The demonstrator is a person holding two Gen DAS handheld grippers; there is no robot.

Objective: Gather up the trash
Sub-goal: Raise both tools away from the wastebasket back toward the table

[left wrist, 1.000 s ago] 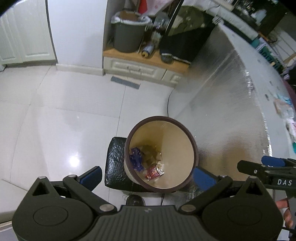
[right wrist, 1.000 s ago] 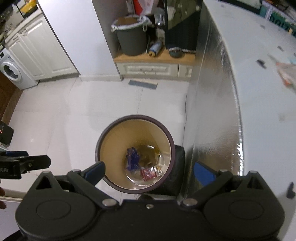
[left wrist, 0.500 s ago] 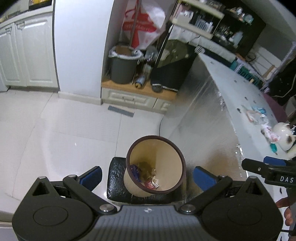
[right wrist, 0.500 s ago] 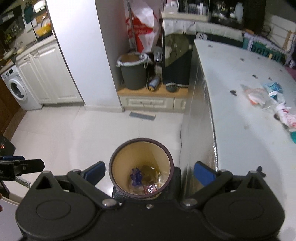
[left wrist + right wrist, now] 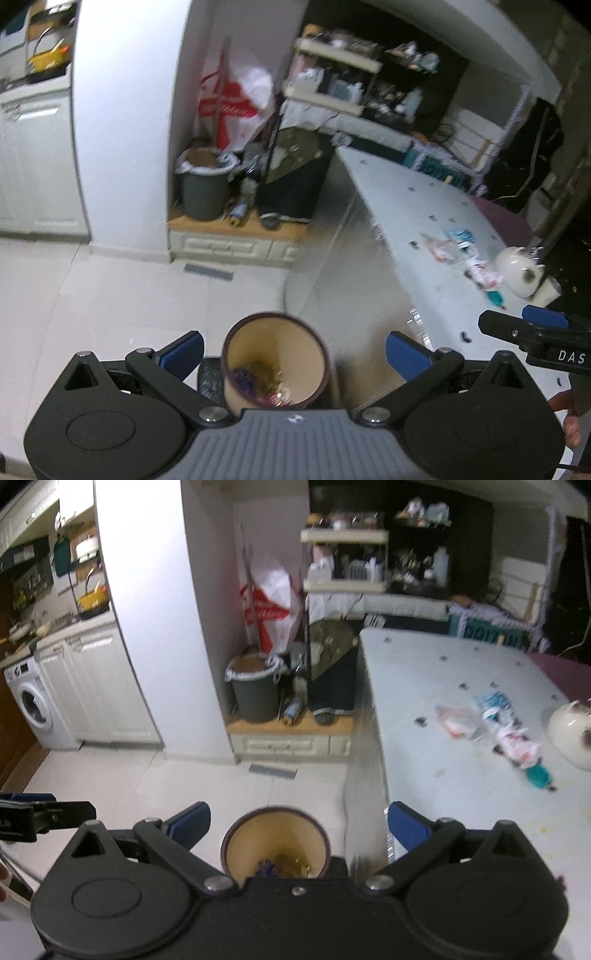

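Below both wide-open, empty jaws, the bin (image 5: 275, 843) stands upright, mouth upward, wrappers (image 5: 271, 384) inside.

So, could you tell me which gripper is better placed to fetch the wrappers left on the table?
Right. The right gripper, open and empty, is on the table side, nearer the wrappers.

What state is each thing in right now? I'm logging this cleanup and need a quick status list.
Left hand-held gripper: open, empty.
Right hand-held gripper: open, empty.
Brown bin: upright on the floor, no lid, some wrappers at the bottom.
Wrappers on the table: scattered, not yet collected.
Grey bin: upright, lined with a bag, open top.
Washing machine: door shut.
Red and white bag: upright behind the grey bin.
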